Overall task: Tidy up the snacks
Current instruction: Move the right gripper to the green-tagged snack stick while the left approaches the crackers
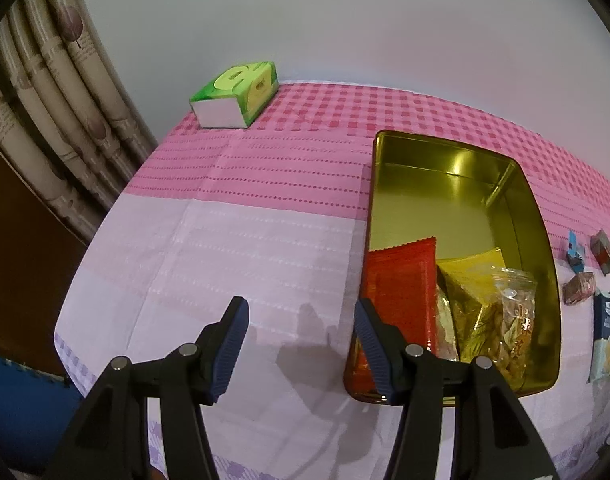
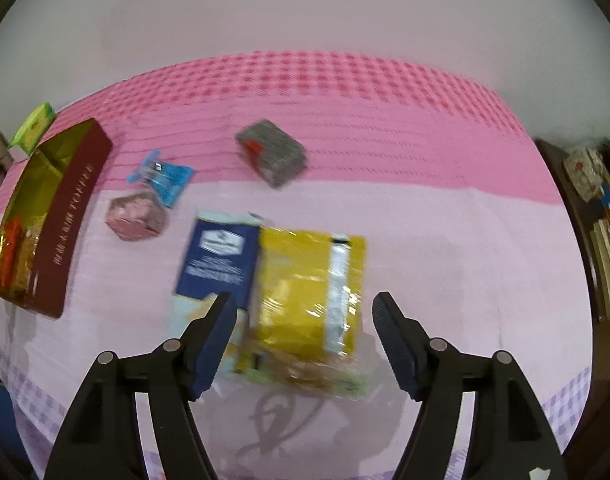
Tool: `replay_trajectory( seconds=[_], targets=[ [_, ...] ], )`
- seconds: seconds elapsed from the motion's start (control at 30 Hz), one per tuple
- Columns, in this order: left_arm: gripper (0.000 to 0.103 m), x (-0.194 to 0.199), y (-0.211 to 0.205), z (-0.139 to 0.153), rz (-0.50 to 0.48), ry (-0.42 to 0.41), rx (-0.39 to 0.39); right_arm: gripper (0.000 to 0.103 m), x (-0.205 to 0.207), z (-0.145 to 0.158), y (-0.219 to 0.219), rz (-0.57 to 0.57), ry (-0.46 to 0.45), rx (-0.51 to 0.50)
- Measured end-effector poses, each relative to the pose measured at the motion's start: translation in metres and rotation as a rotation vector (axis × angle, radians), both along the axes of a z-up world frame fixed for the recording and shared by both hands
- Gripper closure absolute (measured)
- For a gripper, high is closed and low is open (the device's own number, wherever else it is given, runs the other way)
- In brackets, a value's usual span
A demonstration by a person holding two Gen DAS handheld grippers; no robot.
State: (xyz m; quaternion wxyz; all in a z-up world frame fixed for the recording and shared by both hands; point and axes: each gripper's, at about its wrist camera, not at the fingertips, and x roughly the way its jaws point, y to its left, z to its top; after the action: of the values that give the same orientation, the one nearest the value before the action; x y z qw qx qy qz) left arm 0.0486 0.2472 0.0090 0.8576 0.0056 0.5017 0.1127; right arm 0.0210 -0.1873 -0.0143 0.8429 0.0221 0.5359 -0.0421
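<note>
A gold-lined tin (image 1: 541, 236) with a dark red outside (image 2: 71, 216) stands on the pink cloth. Inside it lie a red packet (image 1: 401, 280), a yellow packet (image 1: 469, 276) and a clear bag of snacks (image 1: 515, 320). My left gripper (image 1: 301, 320) is open over bare cloth just left of the tin. My right gripper (image 2: 301, 316) is open above a yellow packet (image 2: 305, 292) and a blue packet (image 2: 219, 260), with nothing between its pads. Loose on the cloth are a grey box (image 2: 271, 152), a pink hexagonal box (image 2: 135, 216) and a small blue wrapper (image 2: 165, 174).
A green tissue box (image 1: 237, 94) sits at the far left corner of the table, near a curtain (image 1: 45, 92). The table's right edge meets a dark shelf with clutter (image 2: 597, 200). The near table edge runs just below both grippers.
</note>
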Motion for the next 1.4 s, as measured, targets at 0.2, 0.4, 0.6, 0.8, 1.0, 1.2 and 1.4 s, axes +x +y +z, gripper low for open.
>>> replay_trajectory(
  seconds=[0.2, 0.4, 0.6, 0.8, 1.0, 1.2, 1.4],
  targets=[
    [0.047, -0.007, -0.024, 0.006, -0.051, 0.003, -0.001, 0.034, -0.002, -0.007, -0.015, -0.001, 0.011, 0.016],
    [0.047, -0.016, -0.054, 0.011, -0.103, 0.009, -0.019, 0.034, 0.011, -0.016, -0.014, 0.026, 0.042, 0.046],
    [0.047, -0.02, -0.094, 0.012, -0.178, 0.024, -0.021, 0.034, 0.027, -0.029, -0.013, 0.046, 0.097, 0.066],
    [0.047, -0.018, -0.137, 0.008, -0.252, 0.054, -0.022, 0.037, 0.036, -0.039, -0.013, 0.074, 0.114, 0.061],
    [0.047, -0.014, -0.188, 0.004, -0.348, 0.083, -0.032, 0.045, 0.05, -0.037, -0.03, 0.062, 0.067, 0.082],
    [0.047, -0.01, -0.229, -0.005, -0.415, 0.111, -0.037, 0.045, 0.066, -0.037, -0.055, 0.032, 0.037, 0.12],
    [0.047, -0.007, -0.261, -0.017, -0.454, 0.147, -0.07, 0.04, 0.054, -0.035, -0.067, 0.063, 0.029, 0.14]
  ],
)
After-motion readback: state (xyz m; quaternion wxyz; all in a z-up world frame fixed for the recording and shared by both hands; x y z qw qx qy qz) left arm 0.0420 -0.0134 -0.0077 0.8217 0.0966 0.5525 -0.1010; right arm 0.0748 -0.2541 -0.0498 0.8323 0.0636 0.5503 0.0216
